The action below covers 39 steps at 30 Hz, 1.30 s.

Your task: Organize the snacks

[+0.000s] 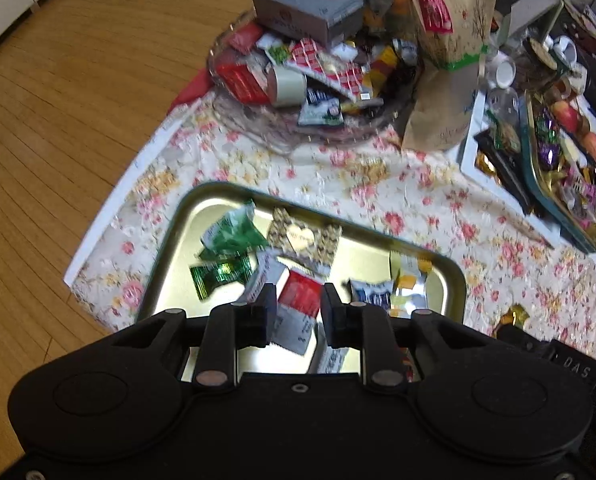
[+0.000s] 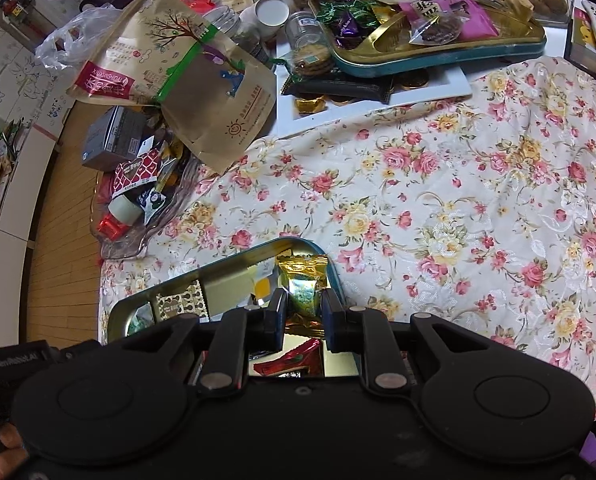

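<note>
A gold tin tray (image 1: 218,191) sits on the floral cloth and holds several wrapped snacks, among them green packets (image 1: 230,236) and a heart-print packet (image 1: 304,238). My left gripper (image 1: 300,300) hangs over the tray with its jaws slightly apart. A red and grey packet (image 1: 300,300) lies between its fingers, and I see no pad pressing on it. My right gripper (image 2: 304,300) is shut on a gold-wrapped candy (image 2: 303,268), held above the right end of the same tray (image 2: 318,249). A red wrapped candy (image 2: 294,360) lies in the tray beneath it.
A glass dish (image 1: 254,128) heaped with snacks and a grey box (image 1: 310,4) stands beyond the tray. A brown paper bag (image 2: 202,92) leans beside it. A teal tin of candies (image 2: 438,60) sits at the back right. Wooden floor (image 1: 58,120) lies past the table's left edge.
</note>
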Available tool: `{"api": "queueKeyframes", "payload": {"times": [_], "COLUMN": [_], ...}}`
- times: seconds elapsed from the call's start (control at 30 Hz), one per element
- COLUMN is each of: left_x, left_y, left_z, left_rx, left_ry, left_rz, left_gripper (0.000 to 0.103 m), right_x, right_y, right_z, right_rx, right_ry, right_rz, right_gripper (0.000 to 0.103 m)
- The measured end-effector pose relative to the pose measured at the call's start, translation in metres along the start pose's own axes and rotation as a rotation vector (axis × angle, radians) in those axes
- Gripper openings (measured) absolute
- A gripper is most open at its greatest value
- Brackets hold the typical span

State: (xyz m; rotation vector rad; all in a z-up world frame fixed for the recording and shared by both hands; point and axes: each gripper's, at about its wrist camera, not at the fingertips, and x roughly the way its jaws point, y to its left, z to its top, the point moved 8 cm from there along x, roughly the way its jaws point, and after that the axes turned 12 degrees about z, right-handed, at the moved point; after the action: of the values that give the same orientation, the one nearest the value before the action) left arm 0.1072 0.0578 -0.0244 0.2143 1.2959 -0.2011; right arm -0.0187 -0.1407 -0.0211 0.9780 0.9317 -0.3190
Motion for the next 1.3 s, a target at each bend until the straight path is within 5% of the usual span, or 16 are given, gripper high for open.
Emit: {"api": "queueKeyframes", "payload": {"times": [0.2,0.73,1.0,1.3], "left_x": [0.017,0.018,0.020,0.022], "left_y": [-0.022,-0.030,-0.032,-0.027], "left_z": [-0.023,-0.032,-0.035,-0.034], "left_rx": [0.067,0.144,0.164,0.177], "left_ry": [0.099,0.056,0.059,0.030], "left_rz": [-0.029,0.058,0.065,0.111], "left_gripper": [0.031,0.031,0.031,0.031], "right_x": [0.002,0.007,0.006,0.012], "right_y": [0.006,0.039,0.042,0.024], "right_z": [-0.002,-0.017,-0.016,-0.019], "right_rx": [-0.032,-0.234,-0.201,-0.215], "right_ry": [0.012,0.036,0.042,0.076], "right_rz": [0.008,0.043,0.071,-0.022], "right_gripper": [0.020,0.021,0.040,0.048]}}
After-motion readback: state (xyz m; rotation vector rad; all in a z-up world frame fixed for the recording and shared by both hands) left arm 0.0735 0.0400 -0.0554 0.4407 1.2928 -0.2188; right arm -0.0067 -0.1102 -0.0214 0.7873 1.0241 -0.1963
